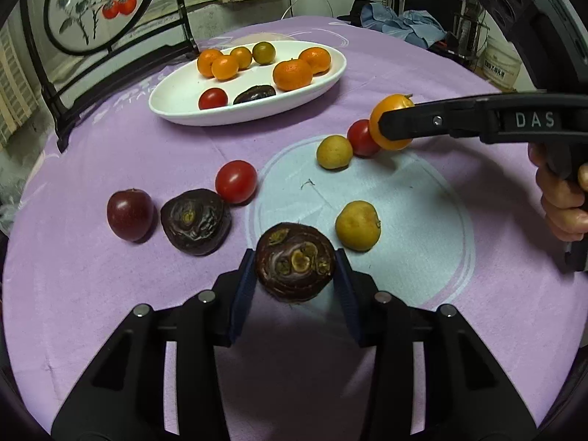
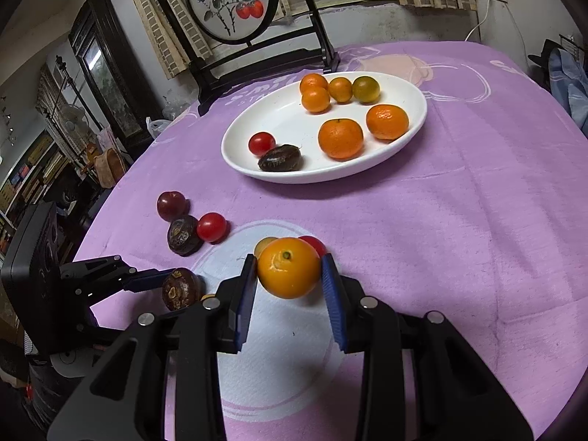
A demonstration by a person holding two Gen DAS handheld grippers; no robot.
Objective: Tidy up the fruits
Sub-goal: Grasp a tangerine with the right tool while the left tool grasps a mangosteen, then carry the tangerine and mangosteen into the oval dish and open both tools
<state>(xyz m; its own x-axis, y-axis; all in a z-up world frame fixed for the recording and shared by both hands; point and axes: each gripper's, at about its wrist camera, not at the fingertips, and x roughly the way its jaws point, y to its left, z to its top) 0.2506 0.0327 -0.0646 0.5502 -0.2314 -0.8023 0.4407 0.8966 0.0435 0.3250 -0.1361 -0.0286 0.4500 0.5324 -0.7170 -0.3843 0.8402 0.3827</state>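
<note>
My left gripper (image 1: 296, 270) is shut on a dark wrinkled fruit (image 1: 296, 257), its blue pads pressed to both sides, low over the purple cloth. My right gripper (image 2: 288, 272) is shut on an orange fruit (image 2: 288, 268) and holds it above the cloth. In the left wrist view that orange fruit (image 1: 395, 101) hangs at the right. A white oval plate (image 1: 176, 92) at the back holds several oranges, a red tomato and a dark fruit. Loose on the cloth lie a red tomato (image 1: 236, 181), a dark plum (image 1: 129, 214), another wrinkled fruit (image 1: 196, 221) and two yellow fruits (image 1: 357, 225).
A black-framed round painting (image 1: 95, 7) stands behind the plate at the table's far edge. A person's hand (image 1: 562, 202) grips the right gripper's handle. A red tomato (image 1: 362, 137) and a yellow fruit (image 1: 334, 151) lie just under the held orange fruit.
</note>
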